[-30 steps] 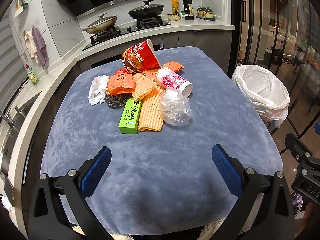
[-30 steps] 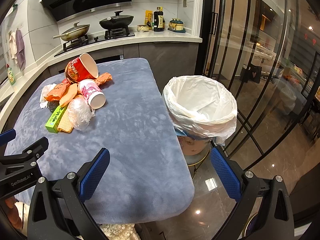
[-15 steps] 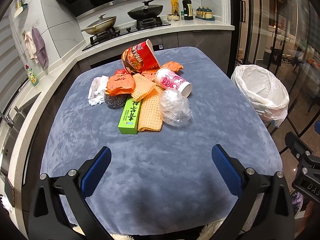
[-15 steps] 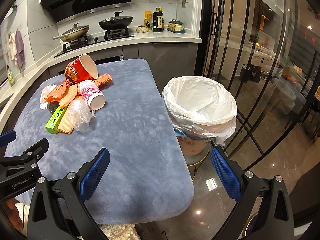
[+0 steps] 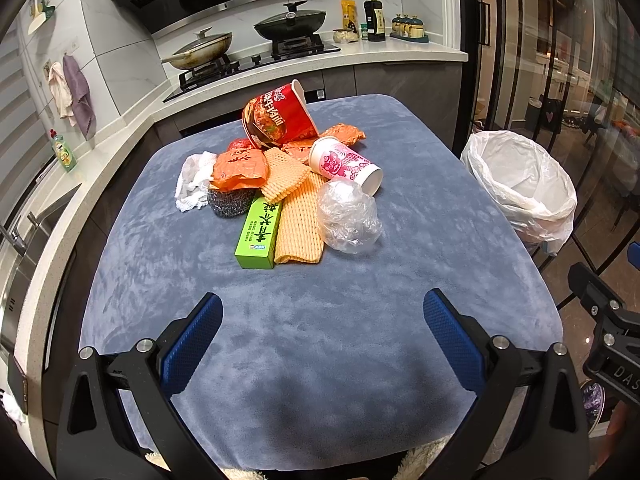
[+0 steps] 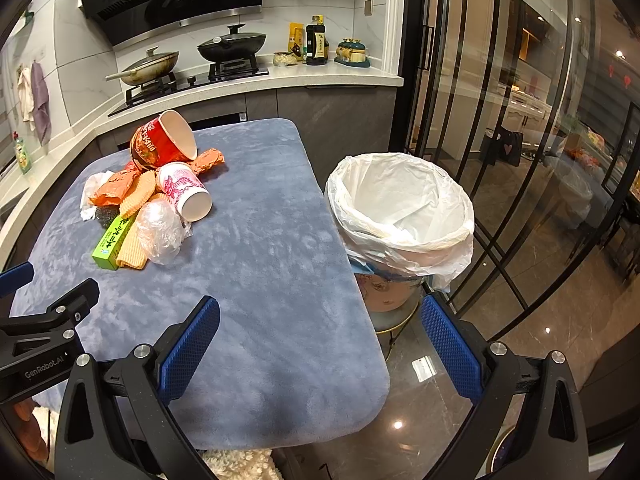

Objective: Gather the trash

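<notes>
Inside of the lined trash bin (image 6: 400,216) is exposed only in the right wrist view; the trash pile (image 5: 288,184) is centred in the left. A blue-covered table (image 5: 320,320) stands before a stove counter (image 5: 312,60). Left gripper (image 5: 322,328) and right gripper (image 6: 320,332) are held spread, ungrasping, over the near edge.

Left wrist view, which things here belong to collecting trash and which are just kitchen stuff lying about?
Job: red noodle cup, pink paper cup, green box, crumpled plastic bag, foam nets, orange wrappers, tissue, lined bin.

Lying about: pans, sauce bottle, hanging cloths, dish soap.
</notes>
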